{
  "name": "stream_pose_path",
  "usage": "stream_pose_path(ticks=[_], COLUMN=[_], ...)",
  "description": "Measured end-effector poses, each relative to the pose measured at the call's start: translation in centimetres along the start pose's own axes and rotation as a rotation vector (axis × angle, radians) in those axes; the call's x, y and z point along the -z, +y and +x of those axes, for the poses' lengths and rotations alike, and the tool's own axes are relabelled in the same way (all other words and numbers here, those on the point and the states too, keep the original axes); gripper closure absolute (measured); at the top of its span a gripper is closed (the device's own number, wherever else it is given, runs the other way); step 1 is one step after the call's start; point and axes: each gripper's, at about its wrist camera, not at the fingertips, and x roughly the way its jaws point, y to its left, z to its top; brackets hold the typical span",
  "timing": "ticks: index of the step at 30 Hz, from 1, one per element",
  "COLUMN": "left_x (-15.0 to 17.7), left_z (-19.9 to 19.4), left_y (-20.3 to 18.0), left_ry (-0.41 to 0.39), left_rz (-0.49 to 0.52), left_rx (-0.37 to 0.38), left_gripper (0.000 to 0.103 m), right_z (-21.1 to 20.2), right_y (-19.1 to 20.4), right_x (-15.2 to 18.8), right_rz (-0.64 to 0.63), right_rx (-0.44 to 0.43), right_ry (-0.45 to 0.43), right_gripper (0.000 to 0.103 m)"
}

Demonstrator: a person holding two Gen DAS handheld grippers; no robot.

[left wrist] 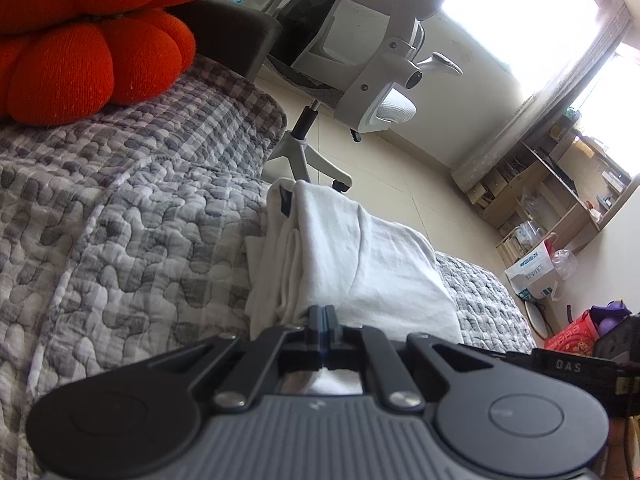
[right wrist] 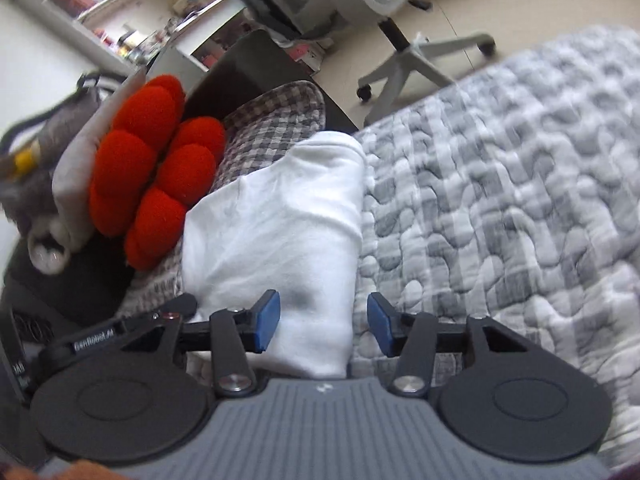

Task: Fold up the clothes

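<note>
Quilted bed [left wrist: 120, 208] bears white garment [left wrist: 360, 252]; left claw [left wrist: 325, 314] closed, right claw [right wrist: 323, 322] parted astride it.

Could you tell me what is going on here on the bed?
A person with a gripper in each hand is folding a white garment on a grey quilt. The left gripper is shut at the garment's near edge; whether it pinches cloth is unclear. The right gripper is open, its blue pads on either side of the folded cloth, not pressing it. A red cushion lies beside it.

Closed left tool [left wrist: 325, 316] over folded white garment [left wrist: 360, 256].
</note>
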Motion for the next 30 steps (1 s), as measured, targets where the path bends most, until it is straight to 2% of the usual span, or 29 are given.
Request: stream_pose_path(ticks=[6,14,18,21,22,24,25,26,27,28,30], left_x=[-0.2,-0.2,-0.2,-0.4,-0.4,-0.6,-0.6,-0.7,-0.7,-0.7,-0.6], left_z=[0.0,0.0,0.0,-0.4,-0.8,-1.5,-1.9,-2.3,-2.7,-3.1,-3.5], left_y=[0.2,0.4,0.5,0.4,0.3,0.0,-0.2,-0.3,-0.5,-0.6,-1.0], left_ry=[0.007,0.008,0.014,0.014,0.008,-0.013,-0.024,-0.034,-0.045,-0.056,-0.050], left_rz=[-0.009,-0.005,-0.001,-0.008,-0.005,0.011,0.018,0.026,0.033,0.041,0.029], left_rx=[0.004,0.009,0.017,0.026,0.030,0.034,0.036,0.039,0.042,0.045,0.099], left_gripper=[0.100,0.100,0.100,0.100,0.098,0.087,0.079,0.058,0.052,0.052,0.052], right_z=[0.4,1.2,1.2,0.6,0.2,-0.8,-1.6,-2.4,-3.4,-4.5,-6.8], right_y=[-0.4,0.5,1.9,3.0,3.4,4.3,4.7,5.0,5.2,5.0,3.9], right_x=[0.3,1.0,1.2,1.0,0.9,0.7,0.7,0.6,0.6,0.6,0.7], right_rz=[0.087,0.061,-0.009,-0.048,-0.058,-0.080,-0.091,-0.102,-0.106,-0.100,-0.078], right_rx=[-0.102,-0.095,-0.025,-0.009,-0.008,-0.010,-0.005,0.007,0.015,0.019,0.037], right_ry=[-0.007,-0.087,-0.112,-0.136,-0.141,-0.145,-0.149,-0.154,-0.159,-0.164,-0.174], right_gripper=[0.046,0.046,0.063,0.068,0.069,0.071,0.071,0.071,0.071,0.071,0.071])
